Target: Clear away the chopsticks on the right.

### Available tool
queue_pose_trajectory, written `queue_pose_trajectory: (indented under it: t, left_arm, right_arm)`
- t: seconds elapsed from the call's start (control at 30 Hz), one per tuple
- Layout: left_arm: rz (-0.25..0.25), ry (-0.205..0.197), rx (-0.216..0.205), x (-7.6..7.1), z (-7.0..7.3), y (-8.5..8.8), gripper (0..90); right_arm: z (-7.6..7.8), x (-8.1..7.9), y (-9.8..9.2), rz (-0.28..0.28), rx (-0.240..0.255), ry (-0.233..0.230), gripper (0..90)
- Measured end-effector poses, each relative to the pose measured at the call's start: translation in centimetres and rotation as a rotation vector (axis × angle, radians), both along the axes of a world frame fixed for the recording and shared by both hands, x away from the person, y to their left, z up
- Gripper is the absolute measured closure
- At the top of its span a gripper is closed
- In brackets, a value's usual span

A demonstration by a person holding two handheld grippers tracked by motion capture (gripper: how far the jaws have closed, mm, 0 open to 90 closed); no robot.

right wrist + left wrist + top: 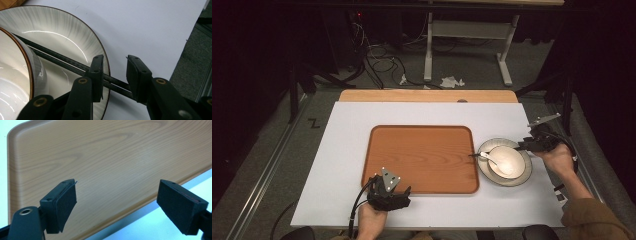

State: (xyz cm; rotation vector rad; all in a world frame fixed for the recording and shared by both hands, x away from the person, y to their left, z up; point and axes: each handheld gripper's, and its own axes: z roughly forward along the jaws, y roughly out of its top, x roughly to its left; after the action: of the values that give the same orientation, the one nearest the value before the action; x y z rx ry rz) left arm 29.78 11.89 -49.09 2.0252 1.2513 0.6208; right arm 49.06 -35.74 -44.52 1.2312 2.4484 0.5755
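Right gripper view: 2 thin dark chopsticks (75,66) lie across the ribbed grey plate's rim (75,32), passing between the right gripper's (114,75) half-open, untouching jaws. White bowl (15,82) sits left; bare white tabletop (150,30) lies beyond. Left gripper (116,203) gapes wide over the wooden tray's near edge (105,157).

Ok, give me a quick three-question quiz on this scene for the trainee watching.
1. True or false: the left gripper has its jaws open above the near edge of the wooden tray.
2. What passes between the jaws of the right gripper? A) a spoon B) a pair of chopsticks C) a napkin
3. What does the bowl stand on?

Key: 1 true; 2 B; 3 the plate.
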Motion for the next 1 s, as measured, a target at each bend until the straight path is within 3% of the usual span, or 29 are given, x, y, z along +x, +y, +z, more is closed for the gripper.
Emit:
queue_pose_trajectory:
  t: [0.27, 0.67, 1.0]
  left_arm:
    - [-0.002, 0.002, -0.001, -0.01, -0.03, -0.01, 16.4]
    - [-0.006, 0.004, 0.003, -0.01, -0.07, -0.05, 16.4]
    - [-0.005, 0.004, 0.003, -0.02, -0.08, -0.03, 16.5]
  right_arm:
    - [0.12, 0.31, 0.14, 0.021, 0.009, 0.037, 67.3]
    - [0.13, 0.51, -0.29, 0.041, 0.012, 0.051, 66.0]
    - [-0.03, 0.84, 0.52, 0.070, -0.002, 0.066, 67.4]
